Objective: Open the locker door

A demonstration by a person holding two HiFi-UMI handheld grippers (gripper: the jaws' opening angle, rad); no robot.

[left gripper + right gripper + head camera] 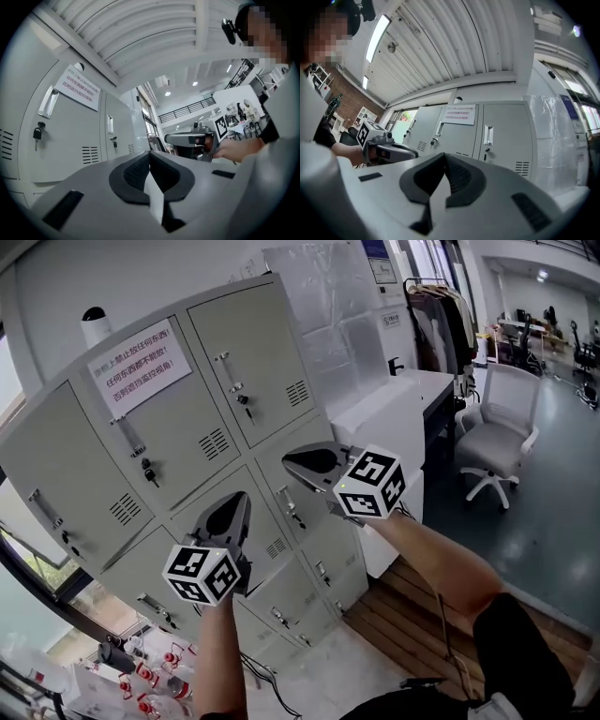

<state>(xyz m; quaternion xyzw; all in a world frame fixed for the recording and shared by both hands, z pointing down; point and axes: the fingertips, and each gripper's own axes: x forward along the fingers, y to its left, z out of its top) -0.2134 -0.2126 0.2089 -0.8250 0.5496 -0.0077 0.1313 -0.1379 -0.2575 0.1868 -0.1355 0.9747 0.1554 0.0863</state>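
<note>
While the left gripper [236, 504] hangs near the locker doors [246, 371], its jaws are clenched on nothing | right gripper [292, 461]: clenched, empty, beside it | doors: all closed, untouched

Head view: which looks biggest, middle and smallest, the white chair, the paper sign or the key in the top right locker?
1. White chair
2. Paper sign
3. Key, tiny

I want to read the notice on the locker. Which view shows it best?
The head view: the notice is largest there, whole and unobstructed. The left gripper view shows the notice smaller and foreshortened; the right gripper view shows the notice small and distant.
</note>
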